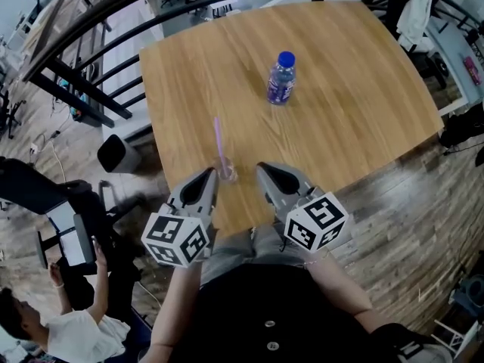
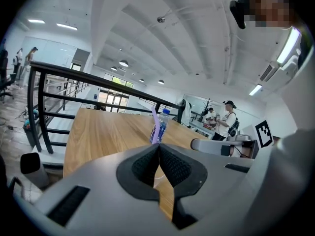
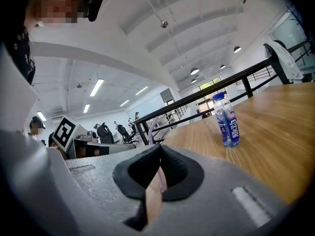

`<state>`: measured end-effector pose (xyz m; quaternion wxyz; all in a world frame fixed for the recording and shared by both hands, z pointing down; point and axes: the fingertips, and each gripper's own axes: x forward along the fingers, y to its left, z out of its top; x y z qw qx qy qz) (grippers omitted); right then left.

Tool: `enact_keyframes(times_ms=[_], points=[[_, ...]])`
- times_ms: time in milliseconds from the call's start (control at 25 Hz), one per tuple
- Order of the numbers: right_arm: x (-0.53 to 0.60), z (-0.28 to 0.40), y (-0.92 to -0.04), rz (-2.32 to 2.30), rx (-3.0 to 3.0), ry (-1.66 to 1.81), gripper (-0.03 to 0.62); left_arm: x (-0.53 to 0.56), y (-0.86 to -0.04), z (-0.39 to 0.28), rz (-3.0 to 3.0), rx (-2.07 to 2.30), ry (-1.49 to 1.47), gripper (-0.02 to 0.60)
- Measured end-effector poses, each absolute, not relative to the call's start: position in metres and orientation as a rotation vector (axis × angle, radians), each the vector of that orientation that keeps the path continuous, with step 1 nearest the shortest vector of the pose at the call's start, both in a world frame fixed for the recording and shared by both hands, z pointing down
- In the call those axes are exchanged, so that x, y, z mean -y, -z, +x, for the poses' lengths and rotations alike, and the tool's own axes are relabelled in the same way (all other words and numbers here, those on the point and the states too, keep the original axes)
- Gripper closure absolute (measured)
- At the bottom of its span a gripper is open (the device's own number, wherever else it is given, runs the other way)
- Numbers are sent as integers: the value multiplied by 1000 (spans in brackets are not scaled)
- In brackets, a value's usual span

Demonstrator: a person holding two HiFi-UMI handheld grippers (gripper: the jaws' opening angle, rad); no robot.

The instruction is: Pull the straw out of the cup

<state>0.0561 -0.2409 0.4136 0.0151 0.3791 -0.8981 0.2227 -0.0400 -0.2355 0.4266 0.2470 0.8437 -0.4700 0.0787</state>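
Two grippers: I have the left gripper (image 1: 209,178) and the right gripper (image 1: 265,171) side by side over the near edge of the counter (image 1: 355,89), both pointing away from me.
Marker cubes: the left cube (image 1: 175,238) and the right cube (image 1: 317,222) sit nearest to me, at the back of each gripper.
Near left: a person in a white top (image 1: 76,331) sits on the wooden floor level, left of the counter.
Left gripper state: clenched. Its own view shows the dark pads pressed together at the tip with nothing pinched between them.
Left gripper place: its tip is just left of the cup (image 1: 228,175). I cannot tell whether it touches the cup.
Right gripper state: clenched as well, pads meeting at the tip and holding nothing.
Right gripper place: its tip is a little right of the cup, apart from it.
Cup: small and clear, upright on the counter close to the near edge, between the two gripper tips.
Straw: the pale purple straw (image 1: 219,144) stands in the cup, leaning slightly to the far left, with its top end free of both grippers.
Bin: a black bin (image 1: 119,154) stands on the floor off the counter's left edge.
Bottle: a clear bottle (image 1: 280,78) with a blue cap and blue label stands upright, well beyond the cup and to the right.
Railing: a black metal railing (image 1: 98,51) runs along the counter's left and far sides.
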Motion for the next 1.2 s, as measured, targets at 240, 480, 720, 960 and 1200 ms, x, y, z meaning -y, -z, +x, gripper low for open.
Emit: enact_keyframes(times_ms=[240, 480, 720, 960, 1200], points=[[237, 50, -427, 1164, 2769, -759, 595, 233, -434, -36, 2311, 1216, -223, 565], [245, 51, -433, 1178, 2747, -777, 595, 245, -439, -41, 2317, 1236, -245, 565], [252, 49, -438, 1190, 2746, -825, 595, 259, -443, -43, 2340, 1230, -295, 563], [257, 52, -439, 1234, 2741, -838, 595, 270, -441, -39, 2385, 1211, -336, 475], [259, 58, -440, 1273, 2728, -843, 595, 268, -445, -24, 2444, 1130, -419, 457]])
